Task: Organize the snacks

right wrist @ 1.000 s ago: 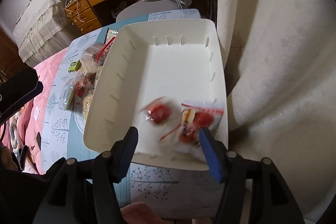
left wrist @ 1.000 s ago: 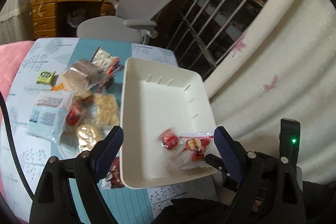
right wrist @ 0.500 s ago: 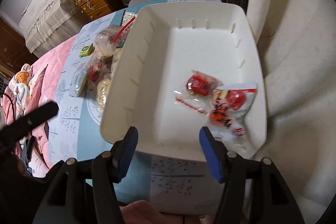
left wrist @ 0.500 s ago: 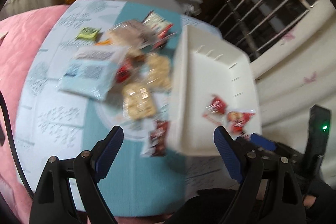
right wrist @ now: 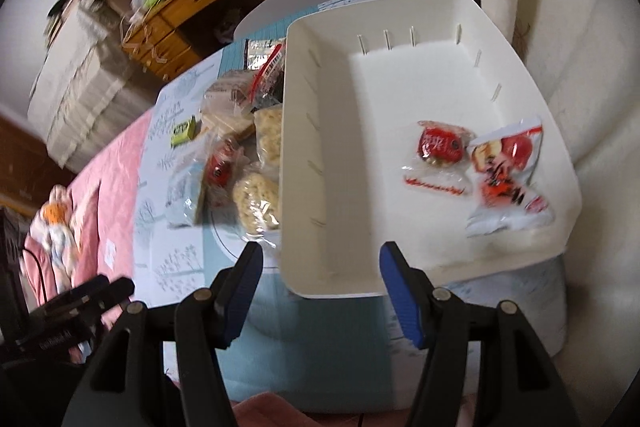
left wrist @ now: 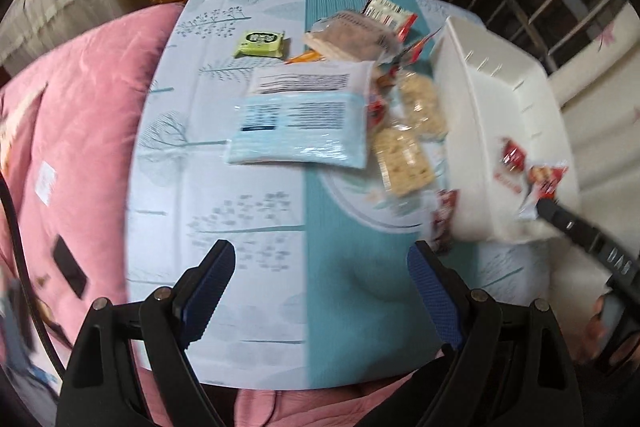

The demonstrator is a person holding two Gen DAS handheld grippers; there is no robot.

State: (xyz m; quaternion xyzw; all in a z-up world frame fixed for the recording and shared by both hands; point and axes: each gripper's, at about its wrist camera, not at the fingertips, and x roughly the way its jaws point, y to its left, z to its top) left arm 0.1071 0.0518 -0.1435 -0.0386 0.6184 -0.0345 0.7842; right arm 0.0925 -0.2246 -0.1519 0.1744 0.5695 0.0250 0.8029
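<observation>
While the left gripper is being held above the patterned tablecloth, its blue-padded jaws are being kept wide apart with nothing between them. Beyond it in the left wrist view, a pale blue packet is lying among the loose snacks, with two rice crackers just beside it and a small green packet set apart farther back. At the right, the white tray is being seen edge-on, two red snack packets lying inside. In the right wrist view, the right gripper is being held over the tray's near rim, its jaws standing apart and gripping nothing. A round red snack and a red-and-white packet are lying touching each other in the tray's right part, while the remaining snacks are being left piled on the cloth just left of the tray.
</observation>
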